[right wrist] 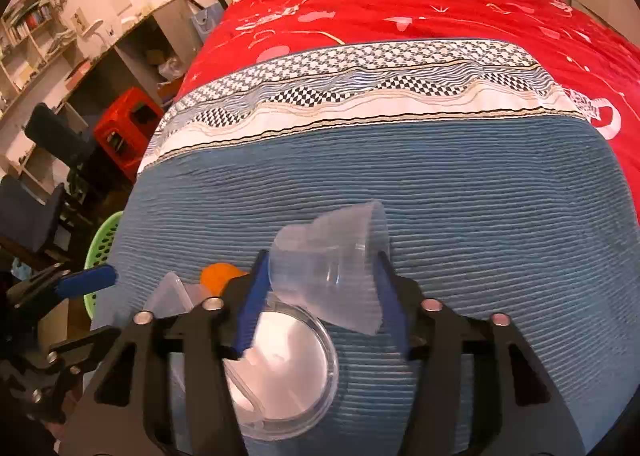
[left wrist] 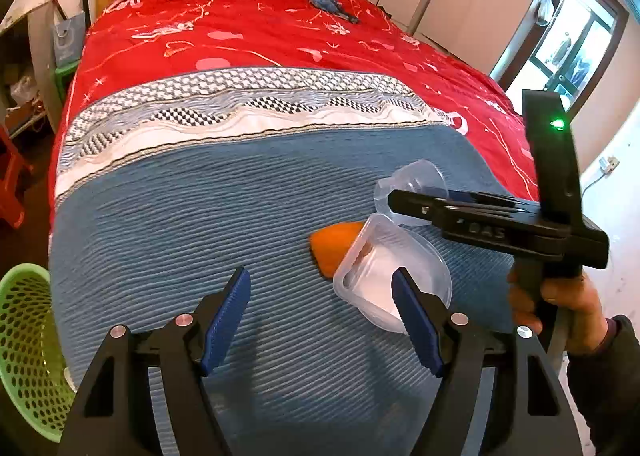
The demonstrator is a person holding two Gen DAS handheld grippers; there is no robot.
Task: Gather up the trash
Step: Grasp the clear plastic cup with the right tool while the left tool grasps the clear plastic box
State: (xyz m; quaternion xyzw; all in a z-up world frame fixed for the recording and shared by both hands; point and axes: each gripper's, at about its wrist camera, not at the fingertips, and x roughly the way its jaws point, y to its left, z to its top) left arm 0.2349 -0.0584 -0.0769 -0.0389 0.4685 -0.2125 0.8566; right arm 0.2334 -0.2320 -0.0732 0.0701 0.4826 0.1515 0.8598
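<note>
A crumpled clear plastic cup (right wrist: 336, 260) sits between the blue pads of my right gripper (right wrist: 320, 296), which is shut on it; the cup also shows in the left wrist view (left wrist: 416, 183). A clear plastic box (left wrist: 384, 272) lies on the blue blanket beside an orange peel (left wrist: 336, 244). A round clear lid (right wrist: 288, 368) lies under the right gripper. My left gripper (left wrist: 324, 316) is open and empty, just before the box. The peel (right wrist: 218, 276) and the box (right wrist: 170, 298) also show in the right wrist view.
A green perforated basket (left wrist: 24, 340) stands on the floor left of the bed (left wrist: 224, 27), and shows in the right wrist view (right wrist: 102, 252). A blue object (left wrist: 328, 3) lies far up on the red cover. A red crate (right wrist: 124, 127) and shelves stand to the left.
</note>
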